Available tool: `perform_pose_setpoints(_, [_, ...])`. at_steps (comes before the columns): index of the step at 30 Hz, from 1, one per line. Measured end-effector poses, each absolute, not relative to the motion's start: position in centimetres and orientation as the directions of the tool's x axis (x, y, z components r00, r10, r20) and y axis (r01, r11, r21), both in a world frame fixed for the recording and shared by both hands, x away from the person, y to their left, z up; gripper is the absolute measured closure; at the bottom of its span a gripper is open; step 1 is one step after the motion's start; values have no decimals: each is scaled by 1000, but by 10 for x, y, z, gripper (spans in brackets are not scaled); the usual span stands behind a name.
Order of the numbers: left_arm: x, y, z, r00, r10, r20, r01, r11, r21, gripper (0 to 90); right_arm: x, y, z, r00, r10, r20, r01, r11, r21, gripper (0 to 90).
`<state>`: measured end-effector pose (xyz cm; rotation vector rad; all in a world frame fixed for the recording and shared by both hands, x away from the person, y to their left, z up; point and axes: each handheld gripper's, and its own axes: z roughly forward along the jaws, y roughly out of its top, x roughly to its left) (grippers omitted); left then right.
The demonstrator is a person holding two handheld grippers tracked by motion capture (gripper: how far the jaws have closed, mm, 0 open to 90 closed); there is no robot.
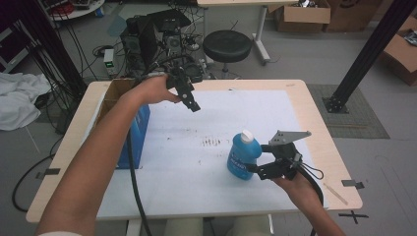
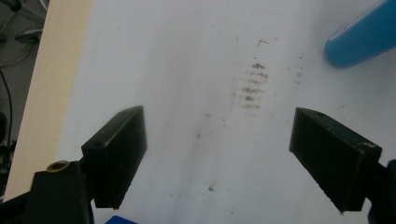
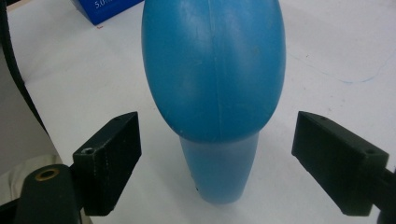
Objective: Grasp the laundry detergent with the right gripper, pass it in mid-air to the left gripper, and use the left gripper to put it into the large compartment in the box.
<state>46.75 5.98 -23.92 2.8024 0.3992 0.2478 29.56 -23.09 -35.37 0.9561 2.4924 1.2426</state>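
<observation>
A blue plastic bottle [image 1: 243,157] with a white cap stands upright on the white sheet [image 1: 187,172], right of centre. My right gripper [image 1: 258,158] is at its right side, open, one jaw on either side of the bottle. In the right gripper view the bottle [image 3: 213,70] sits between the jaws of the right gripper [image 3: 217,163] with gaps on both sides. My left gripper [image 1: 193,104] hangs open above the back of the sheet, holding nothing. In its own view the left gripper [image 2: 217,154] looks down on brown smudges [image 2: 252,86], with the bottle [image 2: 364,37] at the top right.
A blue box [image 1: 140,130] and an open cardboard box [image 1: 115,91] stand at the table's left side. The wooden table edge [image 1: 322,132] frames the sheet. Behind the table are a black stool [image 1: 227,45], cables and equipment. A flat wooden stick [image 1: 335,192] lies at the front right.
</observation>
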Motion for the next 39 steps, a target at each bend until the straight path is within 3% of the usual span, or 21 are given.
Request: perform_pose_setpoints(39, [467,60,-242,947,296,128,245,-918,311,196,304,-214,-376,-763,640,87,412,379,828,160])
